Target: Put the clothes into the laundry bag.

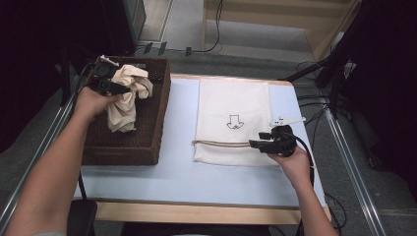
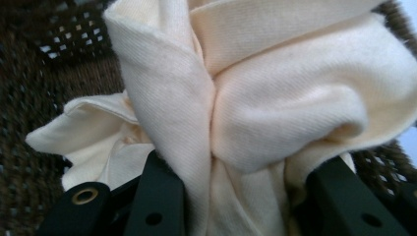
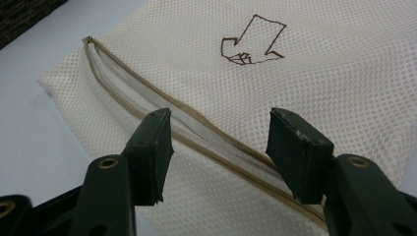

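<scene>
A crumpled cream cloth (image 1: pixel 129 96) hangs above the dark wicker basket (image 1: pixel 128 147) at the table's left. My left gripper (image 1: pixel 125 89) is shut on the cloth's bunched upper part. In the left gripper view the cloth (image 2: pixel 275 98) bulges between both black jaws of the gripper (image 2: pixel 246 169), with basket weave (image 2: pixel 29 73) behind. A flat cream mesh bag (image 1: pixel 231 98) with a drawn arrow (image 1: pixel 235 122) lies on the pale blue table (image 1: pixel 182 177). My right gripper (image 1: pixel 259 139) stands open just over the bag's zipper edge (image 1: pixel 221 143). In the right gripper view the zipper (image 3: pixel 128 105) runs between the jaws of that gripper (image 3: pixel 219 132), untouched, and the arrow (image 3: pixel 251 42) sits beyond.
The basket takes up the table's left edge. Metal rails (image 1: pixel 351 167) run along both sides of the table. Cables and a black stand (image 1: pixel 339 73) lie off to the right, and a wooden shelf unit (image 1: pixel 275 19) stands behind the table.
</scene>
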Motion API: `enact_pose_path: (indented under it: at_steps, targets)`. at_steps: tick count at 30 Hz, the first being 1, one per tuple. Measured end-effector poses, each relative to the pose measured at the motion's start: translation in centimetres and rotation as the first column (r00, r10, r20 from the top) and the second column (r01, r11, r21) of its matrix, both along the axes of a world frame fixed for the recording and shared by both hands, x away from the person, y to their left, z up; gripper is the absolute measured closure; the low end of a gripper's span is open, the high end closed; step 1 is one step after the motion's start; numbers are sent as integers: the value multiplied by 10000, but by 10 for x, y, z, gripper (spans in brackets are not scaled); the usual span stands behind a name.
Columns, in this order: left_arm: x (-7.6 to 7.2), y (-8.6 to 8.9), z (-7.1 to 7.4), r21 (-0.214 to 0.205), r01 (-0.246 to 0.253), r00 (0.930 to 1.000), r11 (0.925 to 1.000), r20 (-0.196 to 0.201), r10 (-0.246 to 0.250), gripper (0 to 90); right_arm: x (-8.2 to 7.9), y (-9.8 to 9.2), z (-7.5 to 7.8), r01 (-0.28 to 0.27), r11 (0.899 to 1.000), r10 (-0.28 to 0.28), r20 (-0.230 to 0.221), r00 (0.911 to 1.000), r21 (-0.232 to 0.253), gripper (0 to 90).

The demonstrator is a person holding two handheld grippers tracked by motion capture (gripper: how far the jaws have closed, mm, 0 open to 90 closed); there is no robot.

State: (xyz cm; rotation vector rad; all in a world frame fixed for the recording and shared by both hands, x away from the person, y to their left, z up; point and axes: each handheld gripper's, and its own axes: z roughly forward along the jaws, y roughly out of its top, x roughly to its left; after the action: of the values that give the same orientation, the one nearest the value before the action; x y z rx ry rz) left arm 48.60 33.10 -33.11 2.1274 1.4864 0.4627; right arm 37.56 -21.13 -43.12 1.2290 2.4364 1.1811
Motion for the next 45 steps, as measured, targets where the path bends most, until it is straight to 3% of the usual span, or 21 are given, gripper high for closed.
enact_pose_path:
  at_steps: [4,5,12,18,20,21,25,29,30,32,33,34,35,36,39,40,41,42,45]
  targets:
    - [-4,-2,15,-97,333,9993,9994,172,-331,673,0,0,0,6,10000,-7,11,10000,40,437]
    - [-7,-4,25,-114,601,9980,9981,227,-598,673,0,0,0,23,10000,-23,0,10000,40,437]
    - [-17,-9,56,-292,1459,9885,9889,453,-1445,672,0,-1,1,50,9999,-50,-28,10000,126,437]
    - [-21,-14,78,-370,2141,9765,9761,329,-2130,671,0,-1,1,21,9999,-21,-34,10000,118,437]
    - [-24,-17,89,-672,2509,9679,9657,327,-2492,671,0,-1,1,24,9999,-24,-20,10000,140,437]
    - [-24,-17,89,-672,2509,9679,9657,327,-2492,671,0,-1,1,30,9999,-30,-23,10000,153,438]
    - [-31,-24,107,-927,3603,9328,9282,388,-3582,666,0,-2,1,29,9998,-28,-39,10000,175,445]
    - [-36,-33,120,-1037,4098,9121,9063,330,-4086,666,0,-1,1,-5,9998,6,-39,10000,179,448]
    - [-36,-33,120,-1037,4098,9121,9063,330,-4086,666,0,-1,1,-10,9998,11,-30,10000,174,449]
    - [-40,-40,130,-1176,4370,8994,8917,540,-4337,666,0,-1,1,-19,9998,20,-39,10000,195,452]
    - [-40,-40,130,-1176,4370,8994,8917,540,-4337,666,0,-1,1,-29,9998,30,-39,10000,199,453]
    - [-42,-45,137,-1201,4581,8889,8807,636,-4537,667,0,-1,1,-21,9998,22,-32,10000,201,454]
    - [-43,-48,140,-1160,4692,8831,8754,668,-4645,667,1,-2,1,-24,9998,25,-35,10000,199,455]
    - [-43,-51,143,-1182,4772,8788,8708,670,-4725,667,1,-2,1,-24,9998,25,-49,10000,205,457]
    - [-45,-57,148,-1163,4819,8762,8684,728,-4765,666,0,-2,1,-23,9997,25,-60,10000,260,461]
    - [-47,-64,153,-1133,4914,8709,8635,785,-4852,666,0,-2,2,12,9997,-11,-55,10000,263,461]
    - [-47,-64,153,-1133,4914,8709,8635,785,-4852,666,0,-2,2,9,9996,-8,-27,10000,272,460]
    - [-49,-70,157,-1111,5103,8599,8528,811,-5040,666,0,-2,2,20,9997,-19,-18,10000,259,460]
    - [-51,-80,161,-1154,5255,8507,8429,835,-5189,666,0,-3,2,45,9997,-45,-13,10000,253,464]
